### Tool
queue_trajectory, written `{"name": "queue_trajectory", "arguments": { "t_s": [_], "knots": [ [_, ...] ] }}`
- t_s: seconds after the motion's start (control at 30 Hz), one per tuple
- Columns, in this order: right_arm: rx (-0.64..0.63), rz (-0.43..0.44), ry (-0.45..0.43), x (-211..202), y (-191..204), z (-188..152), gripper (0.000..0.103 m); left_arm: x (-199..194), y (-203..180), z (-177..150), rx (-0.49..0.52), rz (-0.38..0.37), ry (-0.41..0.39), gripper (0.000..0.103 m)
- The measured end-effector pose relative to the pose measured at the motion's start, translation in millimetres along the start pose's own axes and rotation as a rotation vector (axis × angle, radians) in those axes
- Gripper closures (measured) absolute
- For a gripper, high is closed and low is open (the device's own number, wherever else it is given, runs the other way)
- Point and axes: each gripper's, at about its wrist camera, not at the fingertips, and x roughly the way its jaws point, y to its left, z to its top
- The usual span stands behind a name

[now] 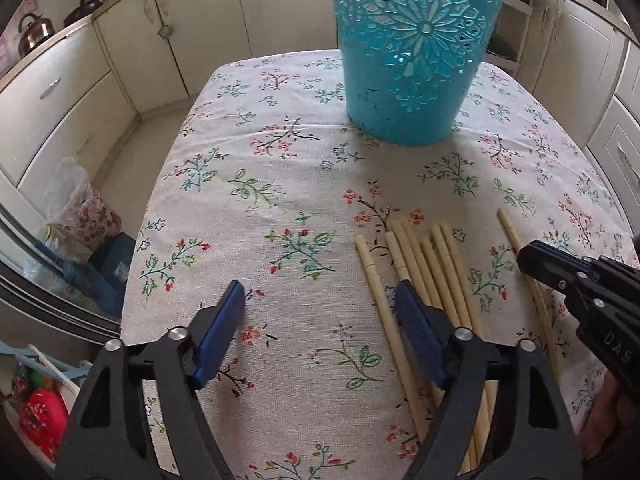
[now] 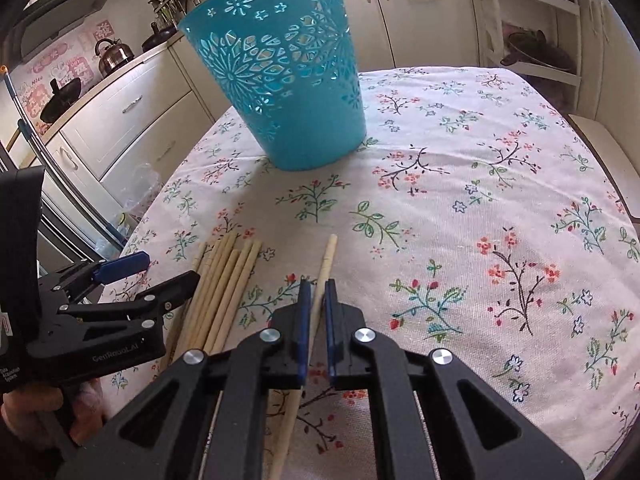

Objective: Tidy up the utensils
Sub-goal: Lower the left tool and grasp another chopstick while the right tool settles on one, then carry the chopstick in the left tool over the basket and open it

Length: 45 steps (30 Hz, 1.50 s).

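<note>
A teal perforated basket [image 1: 416,52] stands upright at the far middle of the floral tablecloth [image 1: 280,200]; it also shows in the right wrist view [image 2: 284,76]. Several pale wooden chopsticks [image 1: 424,264] lie bundled near the front; they show in the right wrist view [image 2: 224,280] too. A single chopstick [image 2: 320,280] lies apart to their right. My right gripper [image 2: 316,288] is shut on this single chopstick, low over the cloth. My left gripper [image 1: 320,296] is open and empty, its right finger over the bundle.
Cream kitchen cabinets [image 1: 72,92] surround the table. A kettle [image 2: 114,54] and a pan sit on the counter at left. A white shelf rack [image 2: 532,40] stands at the far right. Bags [image 1: 84,208] lie on the floor left of the table.
</note>
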Motion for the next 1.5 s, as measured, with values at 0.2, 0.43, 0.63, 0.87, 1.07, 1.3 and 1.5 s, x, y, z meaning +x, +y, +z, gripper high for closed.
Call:
{"name": "queue_trajectory", "arguments": {
  "t_s": [0.2,0.43,0.63,0.87,1.07,1.3,1.5],
  "knots": [
    [-0.008,-0.002,0.005,-0.7,-0.4,-0.3,0.097,1.3,-13.8,9.1,0.051,-0.086,0.016,0.082],
    [-0.039,-0.095,0.029,7.4,0.7,16.0,0.098,12.8,1.6,22.5,-0.036,-0.097,0.005,0.098],
    [-0.072,-0.083,0.038,5.5,-1.2,12.6,0.096,12.0,3.0,22.5,-0.004,-0.074,0.042,0.094],
    [-0.05,-0.056,0.021,4.9,-6.4,10.5,0.096,10.3,-6.7,25.9,0.06,-0.046,0.034,0.098],
    [-0.04,-0.049,0.018,4.7,-7.2,11.9,0.097,-29.7,13.1,29.6,-0.047,-0.205,-0.096,0.098],
    [-0.024,-0.033,0.017,4.0,-9.2,11.6,0.097,-117.5,31.1,66.4,-0.111,-0.372,-0.375,0.098],
    [0.005,-0.004,0.018,4.0,-14.2,11.8,0.097,-161.1,33.5,119.6,-0.163,-0.409,-0.558,0.098]
  ]
}}
